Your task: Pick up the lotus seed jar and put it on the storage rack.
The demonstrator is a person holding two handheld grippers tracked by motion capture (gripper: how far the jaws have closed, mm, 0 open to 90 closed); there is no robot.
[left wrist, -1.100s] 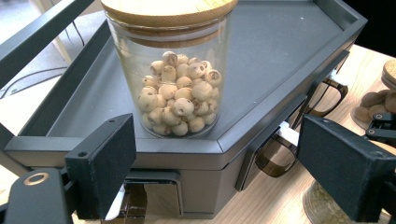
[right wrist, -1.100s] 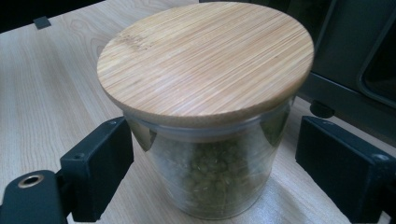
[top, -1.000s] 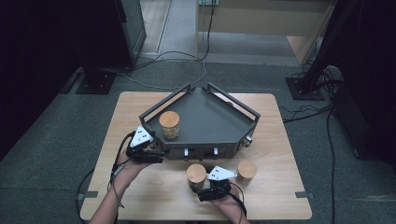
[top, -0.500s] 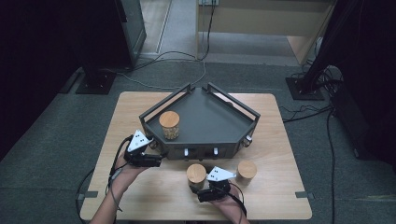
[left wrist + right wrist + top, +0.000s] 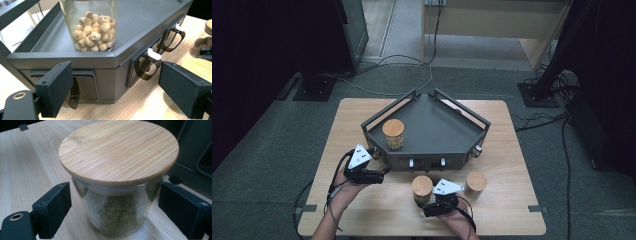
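One jar (image 5: 393, 133) already on the dark tray (image 5: 437, 131) at frame centre; right gripper (image 5: 432, 206) fingers wide around the second jar (image 5: 422, 187) on the surface, ungripped; third jar (image 5: 476, 181) waiting; left gripper (image 5: 379, 175) wide, empty.

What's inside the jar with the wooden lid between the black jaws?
Through the glass of the jar, small round greenish beads or beans show, heaped up. The bamboo lid covers the top, so how high they reach is hidden.
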